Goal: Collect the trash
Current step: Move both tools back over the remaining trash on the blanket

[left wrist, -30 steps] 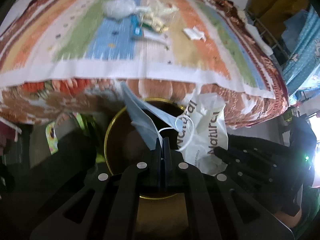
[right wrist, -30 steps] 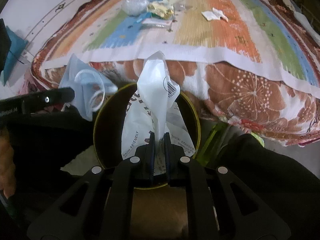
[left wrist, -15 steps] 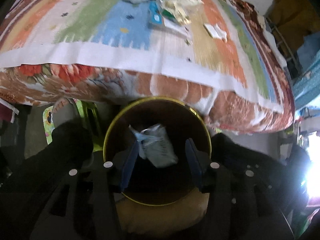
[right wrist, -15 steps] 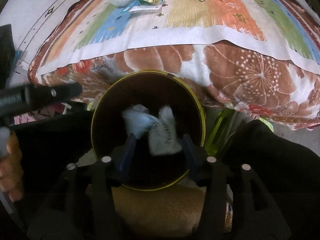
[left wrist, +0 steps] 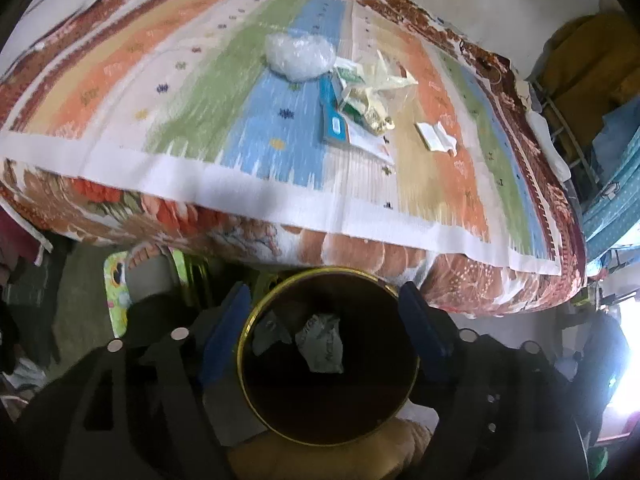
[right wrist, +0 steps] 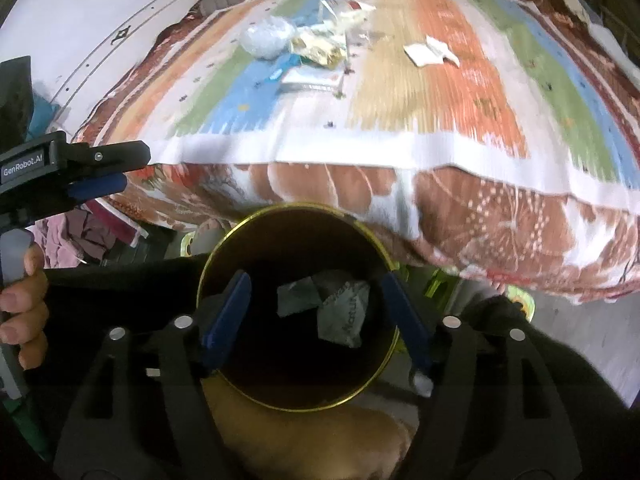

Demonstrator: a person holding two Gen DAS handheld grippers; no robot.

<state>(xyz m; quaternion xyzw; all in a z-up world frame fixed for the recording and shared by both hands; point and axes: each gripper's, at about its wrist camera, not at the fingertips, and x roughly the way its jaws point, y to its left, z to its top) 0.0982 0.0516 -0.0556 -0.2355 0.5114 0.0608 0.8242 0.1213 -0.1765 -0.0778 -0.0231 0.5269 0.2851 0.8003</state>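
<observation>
Both grippers over the round bin (left wrist: 256,316). Left gripper (left wrist: 324,320) and right gripper (right wrist: 316,312): jaws have just been opening, now wide apart, nothing between the pads. Two crumpled pieces, seemingly a mask (right wrist: 296,298) and a printed bag (right wrist: 346,314), lie inside. More trash (left wrist: 360,96) remains on the striped bedcover (left wrist: 168,92).

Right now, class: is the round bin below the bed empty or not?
Not empty. Two crumpled pieces, a blue mask and a white bag, lie inside the bin.
</observation>
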